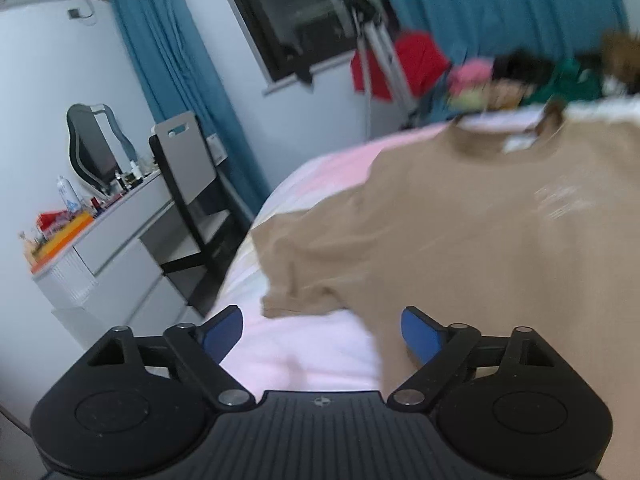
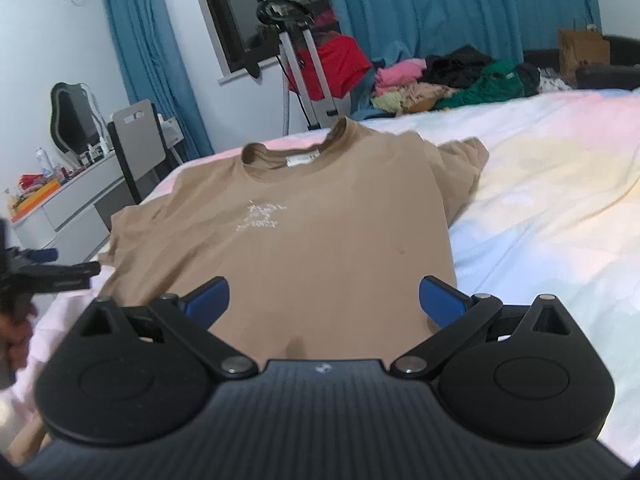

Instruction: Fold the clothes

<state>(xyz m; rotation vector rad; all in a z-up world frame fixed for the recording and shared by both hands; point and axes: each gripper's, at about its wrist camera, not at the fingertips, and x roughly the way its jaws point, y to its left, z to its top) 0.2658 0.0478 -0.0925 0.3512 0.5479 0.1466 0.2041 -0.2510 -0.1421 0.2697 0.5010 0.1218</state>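
Tan T-shirt (image 2: pixel 304 220) lies front-up on the bed (image 2: pixel 540 208), collar far, pale print at chest, sleeves spread, 1 sleeve rumpled, no fold visible. We hold the right gripper (image 2: pixel 324 300) over the hem and the left gripper (image 1: pixel 322 326) by the left sleeve, both spread wide, holding nothing, likely placed for edge grabs.

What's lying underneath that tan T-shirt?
The tan T-shirt lies spread on a bed with a pale pink and cream sheet. Whatever sits directly beneath the fabric is covered and cannot be seen.
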